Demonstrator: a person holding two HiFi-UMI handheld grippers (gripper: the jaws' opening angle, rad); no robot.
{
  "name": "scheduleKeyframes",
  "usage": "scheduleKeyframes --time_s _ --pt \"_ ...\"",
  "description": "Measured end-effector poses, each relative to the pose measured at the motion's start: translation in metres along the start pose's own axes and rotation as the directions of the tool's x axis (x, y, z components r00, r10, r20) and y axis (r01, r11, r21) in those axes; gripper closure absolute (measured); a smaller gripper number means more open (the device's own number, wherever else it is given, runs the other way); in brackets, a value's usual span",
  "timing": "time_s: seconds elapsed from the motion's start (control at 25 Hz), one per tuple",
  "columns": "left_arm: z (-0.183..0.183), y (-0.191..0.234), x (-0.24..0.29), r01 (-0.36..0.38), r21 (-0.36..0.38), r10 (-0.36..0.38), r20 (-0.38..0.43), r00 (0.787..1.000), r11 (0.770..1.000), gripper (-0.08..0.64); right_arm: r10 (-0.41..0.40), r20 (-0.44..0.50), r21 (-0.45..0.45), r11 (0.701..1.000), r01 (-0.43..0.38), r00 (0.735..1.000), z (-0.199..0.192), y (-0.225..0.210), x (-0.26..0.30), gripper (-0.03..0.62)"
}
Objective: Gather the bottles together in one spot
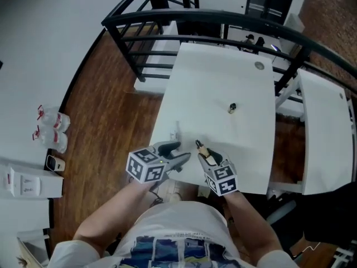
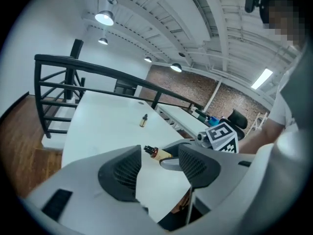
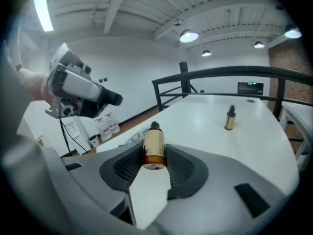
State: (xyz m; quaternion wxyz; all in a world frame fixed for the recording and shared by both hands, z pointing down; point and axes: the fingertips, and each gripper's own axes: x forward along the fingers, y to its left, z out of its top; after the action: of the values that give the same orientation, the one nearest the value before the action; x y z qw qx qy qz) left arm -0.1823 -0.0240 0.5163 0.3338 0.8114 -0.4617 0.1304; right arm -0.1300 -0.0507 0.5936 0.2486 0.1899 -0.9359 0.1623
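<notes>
R claw (image 3: pixel 154 160) clenched on amber bottle (image 3: pixel 154 142) over desk (image 1: pixel 223 77). L claw (image 2: pixel 160 167) released, empty, just beside. 2nd bottle (image 3: pixel 230 118) ahead, well apart.

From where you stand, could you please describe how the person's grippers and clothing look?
The left gripper and right gripper are grey plastic, with broad rounded jaws lined with black ribbed pads. Each carries a white cube of black square markers. The person wears a white T-shirt with a blue print.
</notes>
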Motion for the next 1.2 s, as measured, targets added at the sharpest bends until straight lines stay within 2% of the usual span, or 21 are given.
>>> scheduleKeyframes --time_s 0.12,0.28,0.36,0.44,0.52,0.68,0.76,1.0,1.12,1.2 --pt "0.024 -0.022 0.019 0.127 0.0 -0.127 0.0 0.992 0.992 0.319 -0.01 0.153 0.019 1.0 0.007 0.988 0.03 0.003 -0.042 0.433" --pt "0.05 -0.06 0.048 0.301 -0.003 -0.301 -0.015 0.953 0.954 0.319 -0.031 0.283 0.033 0.999 0.023 0.959 0.054 0.002 -0.084 0.433" --pt "0.057 -0.075 0.061 0.356 -0.006 -0.356 -0.03 0.934 0.934 0.324 -0.051 0.31 0.043 0.998 0.04 0.949 0.057 -0.003 -0.098 0.431" --pt "0.06 -0.087 0.072 0.399 -0.019 -0.399 -0.044 0.916 0.917 0.378 -0.068 0.326 0.047 0.997 0.055 0.943 0.057 -0.009 -0.11 0.433" --pt "0.062 -0.098 0.08 0.439 -0.042 -0.44 -0.05 0.896 0.898 0.398 -0.079 0.336 0.045 0.997 0.068 0.939 0.055 -0.015 -0.12 0.432" --pt "0.065 -0.121 0.09 0.509 -0.096 -0.514 -0.044 0.857 0.856 0.448 -0.094 0.337 0.041 0.996 0.085 0.937 0.047 -0.028 -0.137 0.431" --pt "0.068 -0.13 0.095 0.526 -0.107 -0.532 -0.039 0.846 0.844 0.477 -0.096 0.339 0.041 0.995 0.088 0.936 0.043 -0.033 -0.142 0.432" --pt "0.071 -0.144 0.105 0.51 -0.027 -0.51 -0.089 0.855 0.86 0.483 -0.09 0.316 0.018 0.996 0.089 0.945 0.037 -0.044 -0.143 0.43" --pt "0.075 -0.145 0.112 0.475 0.038 -0.469 -0.107 0.877 0.879 0.485 -0.087 0.266 0.011 0.996 0.087 0.96 0.031 -0.053 -0.141 0.423" --pt "0.083 -0.14 0.115 0.431 0.085 -0.423 -0.099 0.901 0.898 0.485 -0.101 0.231 0.016 0.995 0.1 0.968 0.025 -0.061 -0.14 0.362"
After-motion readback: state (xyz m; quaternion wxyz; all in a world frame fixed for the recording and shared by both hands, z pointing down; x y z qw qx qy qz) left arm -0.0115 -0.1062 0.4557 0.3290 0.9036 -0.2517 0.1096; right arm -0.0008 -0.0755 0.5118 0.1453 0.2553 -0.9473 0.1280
